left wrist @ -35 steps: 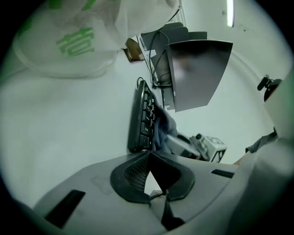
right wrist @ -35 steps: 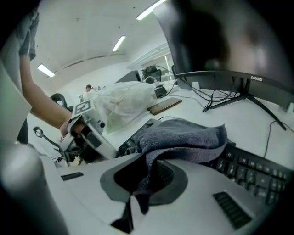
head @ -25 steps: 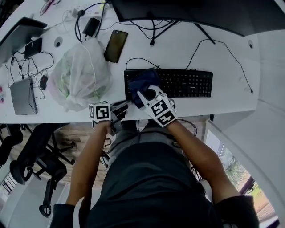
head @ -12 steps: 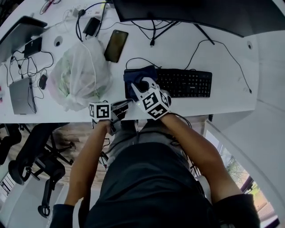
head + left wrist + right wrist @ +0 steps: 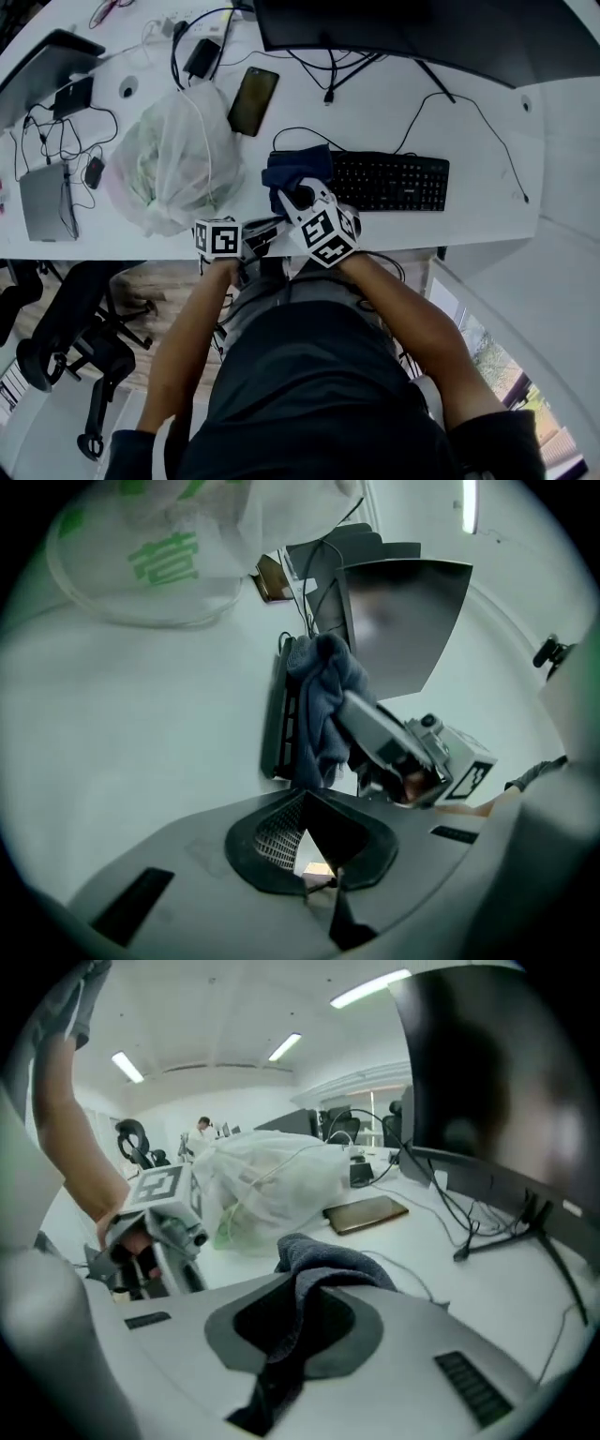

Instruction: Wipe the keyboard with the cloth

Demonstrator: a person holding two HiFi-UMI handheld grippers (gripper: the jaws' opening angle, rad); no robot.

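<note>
Wiping in progress: the right gripper (image 5: pixel 298 195), jaws clamped on the dark blue cloth (image 5: pixel 292 167), holds it on the left end of the black keyboard (image 5: pixel 394 181); the uncovered keys run off to that gripper's right. The left gripper (image 5: pixel 261 231), jaws drawn together on nothing, hangs just to its left. The next move is probably a rightward sweep along the keys, with light, even pressure.
</note>
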